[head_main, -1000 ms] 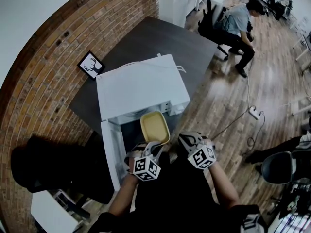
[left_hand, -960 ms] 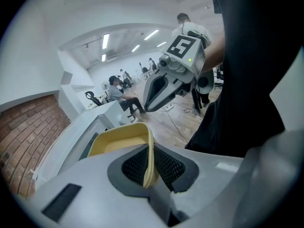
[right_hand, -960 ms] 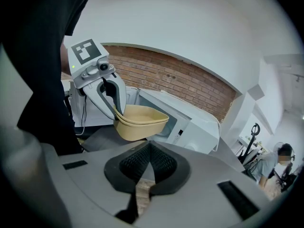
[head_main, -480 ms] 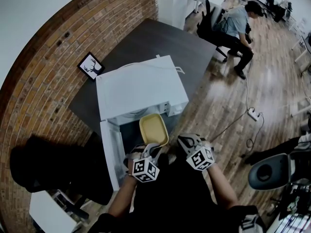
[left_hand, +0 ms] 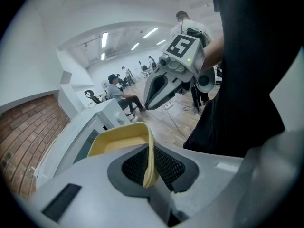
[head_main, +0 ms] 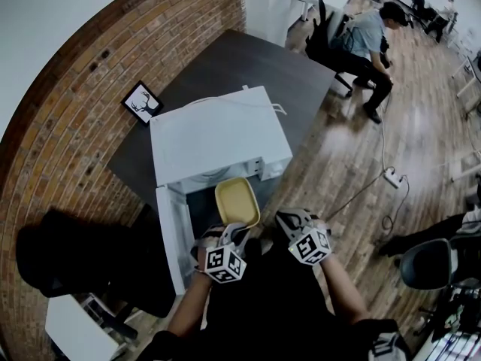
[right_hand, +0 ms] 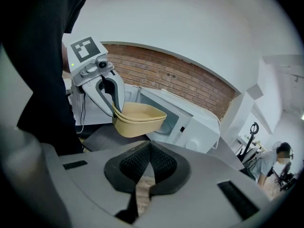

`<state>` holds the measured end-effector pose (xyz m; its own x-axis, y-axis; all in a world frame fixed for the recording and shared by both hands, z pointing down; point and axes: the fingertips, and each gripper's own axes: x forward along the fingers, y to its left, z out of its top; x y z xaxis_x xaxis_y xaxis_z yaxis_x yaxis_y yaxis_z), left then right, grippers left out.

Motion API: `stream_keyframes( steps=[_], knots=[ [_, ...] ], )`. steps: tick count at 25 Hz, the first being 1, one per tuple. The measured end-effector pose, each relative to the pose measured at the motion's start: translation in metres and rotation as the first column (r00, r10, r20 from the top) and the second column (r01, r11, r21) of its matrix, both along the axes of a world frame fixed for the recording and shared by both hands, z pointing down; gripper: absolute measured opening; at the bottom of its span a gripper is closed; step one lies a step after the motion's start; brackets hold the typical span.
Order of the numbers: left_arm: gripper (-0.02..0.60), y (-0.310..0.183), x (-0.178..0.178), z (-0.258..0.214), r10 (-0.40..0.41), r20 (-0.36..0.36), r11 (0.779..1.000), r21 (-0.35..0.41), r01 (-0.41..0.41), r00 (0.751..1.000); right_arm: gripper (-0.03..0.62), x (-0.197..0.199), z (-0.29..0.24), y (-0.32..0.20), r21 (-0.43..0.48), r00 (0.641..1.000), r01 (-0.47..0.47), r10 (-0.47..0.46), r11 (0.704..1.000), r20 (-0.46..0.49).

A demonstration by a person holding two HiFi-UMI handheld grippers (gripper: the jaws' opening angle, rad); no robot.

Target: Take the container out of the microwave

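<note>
– Container (head_main: 237, 201) first: where is it?
– In the air at the mouth of the microwave (head_main: 218, 138), level with the opening. It is a shallow yellow tub, open side up. The right gripper view shows it hanging clear above the dark table (head_main: 255, 59), at the table's near edge.
– Is it fully out?
– I cannot tell. From the head view its far end sits right at the front of the cavity.
– What holds it?
– The left gripper (head_main: 234, 230). Its two pads pinch the near rim, one inside the wall and one outside. The left gripper view shows the yellow wall squeezed between them.
– And the other one?
– The right gripper (head_main: 289, 220) sits just beside the left one, to its right, and touches nothing. Its pads are pressed together at the tips, with nothing between them.
– The microwave door (head_main: 174, 232)?
– Swung wide open on the left side, standing out past the table's near edge.
– Anything else on the table?
– A small framed picture (head_main: 140, 101) at the left edge, by the brick wall (head_main: 83, 89). The microwave takes up the near end and its cord (head_main: 279, 108) loops off its far right corner.
– Beyond the table?
– A person (head_main: 368, 36) sits on a chair past the far corner. A power strip (head_main: 392, 175) lies on the wooden floor (head_main: 338, 156) to the right.
</note>
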<state>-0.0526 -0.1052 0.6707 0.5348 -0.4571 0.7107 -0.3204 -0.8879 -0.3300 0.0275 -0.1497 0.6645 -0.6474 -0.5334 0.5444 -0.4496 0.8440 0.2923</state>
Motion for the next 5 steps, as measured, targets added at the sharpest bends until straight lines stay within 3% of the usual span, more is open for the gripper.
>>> stream_keyframes(
  steps=[5],
  knots=[
    [0.029,0.0011,-0.0014,0.0011,-0.001,0.004,1.0,-0.002,0.001,1.0,-0.003,-0.0008,0.0023,0.002,-0.007,1.0,-0.003,0.004,1.0,0.01]
  ],
)
